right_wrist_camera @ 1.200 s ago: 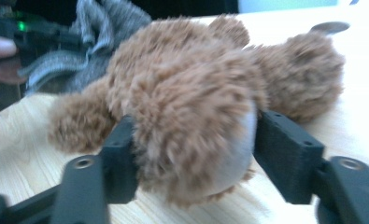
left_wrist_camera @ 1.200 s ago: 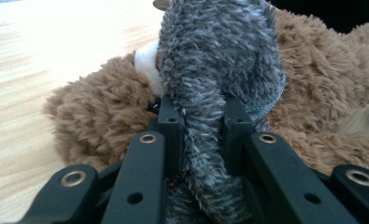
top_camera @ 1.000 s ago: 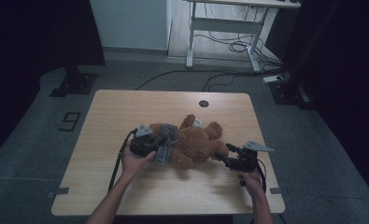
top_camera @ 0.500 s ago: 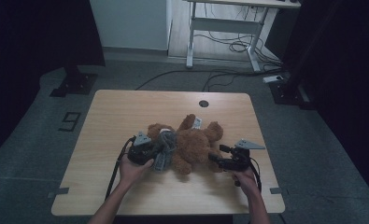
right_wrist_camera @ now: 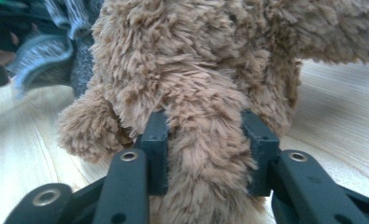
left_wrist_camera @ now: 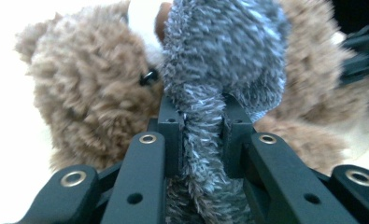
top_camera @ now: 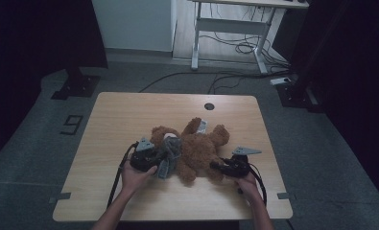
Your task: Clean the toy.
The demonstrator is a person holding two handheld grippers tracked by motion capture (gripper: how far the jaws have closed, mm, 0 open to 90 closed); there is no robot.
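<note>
The teddy bear [top_camera: 199,151] is shaggy brown plush with a glossy black bead eye [left_wrist_camera: 148,77]. The grey garment [left_wrist_camera: 219,60] at centre frame is fuzzy knit cloth. Each hand-held gripper [right_wrist_camera: 205,140] looks matt black plastic with shiny metal rivets. The bench [top_camera: 129,110] is pale, smooth wood grain.

The scarf [left_wrist_camera: 219,70] hides the bear's [left_wrist_camera: 88,93] snout in the left gripper view. In the right gripper view the bear's leg [right_wrist_camera: 205,154] runs off the bottom edge. The tag [top_camera: 202,125] on the bear is too small to read.
</note>
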